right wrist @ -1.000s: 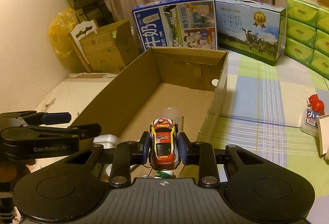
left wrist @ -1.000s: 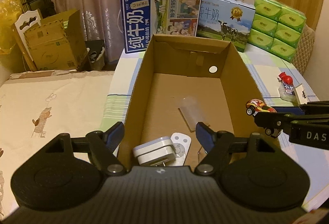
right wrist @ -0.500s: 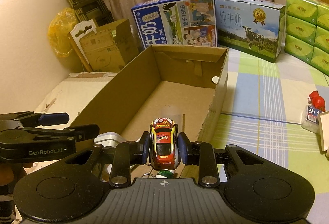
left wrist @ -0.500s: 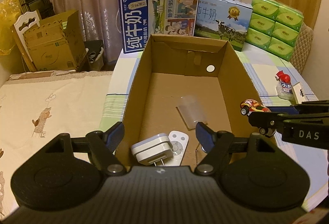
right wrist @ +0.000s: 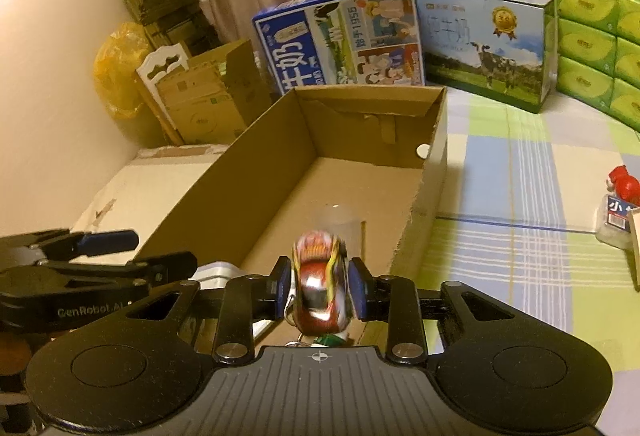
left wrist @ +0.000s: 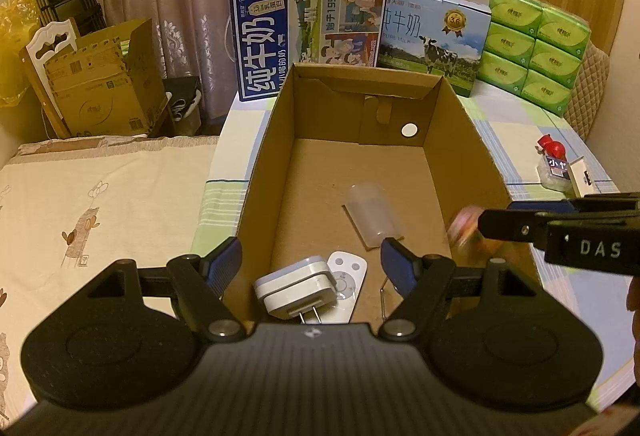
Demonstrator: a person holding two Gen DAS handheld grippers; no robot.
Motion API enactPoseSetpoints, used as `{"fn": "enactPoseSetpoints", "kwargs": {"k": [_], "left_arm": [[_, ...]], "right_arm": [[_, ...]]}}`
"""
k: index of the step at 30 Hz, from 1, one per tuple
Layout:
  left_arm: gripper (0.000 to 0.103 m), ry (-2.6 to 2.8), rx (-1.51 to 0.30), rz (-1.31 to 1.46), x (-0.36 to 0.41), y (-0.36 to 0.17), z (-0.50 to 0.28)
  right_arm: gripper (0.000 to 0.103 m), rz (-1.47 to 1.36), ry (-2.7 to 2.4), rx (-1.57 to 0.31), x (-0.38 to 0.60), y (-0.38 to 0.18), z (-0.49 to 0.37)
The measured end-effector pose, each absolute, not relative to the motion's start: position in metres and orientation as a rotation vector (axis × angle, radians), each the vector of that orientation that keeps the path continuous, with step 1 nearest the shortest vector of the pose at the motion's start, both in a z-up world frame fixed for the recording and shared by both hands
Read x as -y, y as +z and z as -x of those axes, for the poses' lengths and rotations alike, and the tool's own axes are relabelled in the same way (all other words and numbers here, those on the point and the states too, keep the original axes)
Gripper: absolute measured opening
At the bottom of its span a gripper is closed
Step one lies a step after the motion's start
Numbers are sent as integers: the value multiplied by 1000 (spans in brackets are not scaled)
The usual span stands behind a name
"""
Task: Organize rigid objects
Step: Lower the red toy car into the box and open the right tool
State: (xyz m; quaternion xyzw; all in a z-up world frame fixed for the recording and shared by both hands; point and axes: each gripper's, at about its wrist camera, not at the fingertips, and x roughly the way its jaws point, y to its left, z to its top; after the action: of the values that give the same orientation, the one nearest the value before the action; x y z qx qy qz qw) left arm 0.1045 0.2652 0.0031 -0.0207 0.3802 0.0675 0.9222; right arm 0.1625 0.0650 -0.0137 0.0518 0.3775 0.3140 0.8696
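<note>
An open cardboard box (left wrist: 460, 140) (right wrist: 256, 172) stands on the checked tablecloth. Inside lie a white plug adapter (left wrist: 296, 286), a white remote (left wrist: 346, 282) and a clear plastic cup (left wrist: 372, 216). My right gripper (right wrist: 319, 290) is over the box's near right corner. Its pads now stand slightly apart from a red and yellow toy car (right wrist: 320, 286), which is blurred and tipping between them; it also shows as a blur in the left wrist view (left wrist: 464, 226). My left gripper (left wrist: 311, 262) is open and empty over the box's near end.
Two milk cartons (left wrist: 308, 36) (left wrist: 436, 36) and stacked green tissue packs (left wrist: 536, 44) stand behind the box. A small red-capped bottle (left wrist: 554, 164) and a white card (left wrist: 580, 176) lie on the cloth to the right. A beige bed lies left.
My right gripper moved left over the box's inside and its pads parted; the toy car has gone blurred and tilted, slipping from the grip. The left gripper has barely moved.
</note>
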Motion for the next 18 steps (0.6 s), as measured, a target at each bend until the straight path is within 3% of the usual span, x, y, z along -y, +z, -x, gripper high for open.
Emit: {"fn": "enactPoseSetpoints", "kwargs": {"k": [4,18], "left_arm": [[73,140,-779,45,-265,3,-103],[73,139,-754,50,-249,20,-86]], "right_arm": [[44,-135,643,-777,-59,-11,-163],[45,-147,611,-741,-32,4,-145]]}}
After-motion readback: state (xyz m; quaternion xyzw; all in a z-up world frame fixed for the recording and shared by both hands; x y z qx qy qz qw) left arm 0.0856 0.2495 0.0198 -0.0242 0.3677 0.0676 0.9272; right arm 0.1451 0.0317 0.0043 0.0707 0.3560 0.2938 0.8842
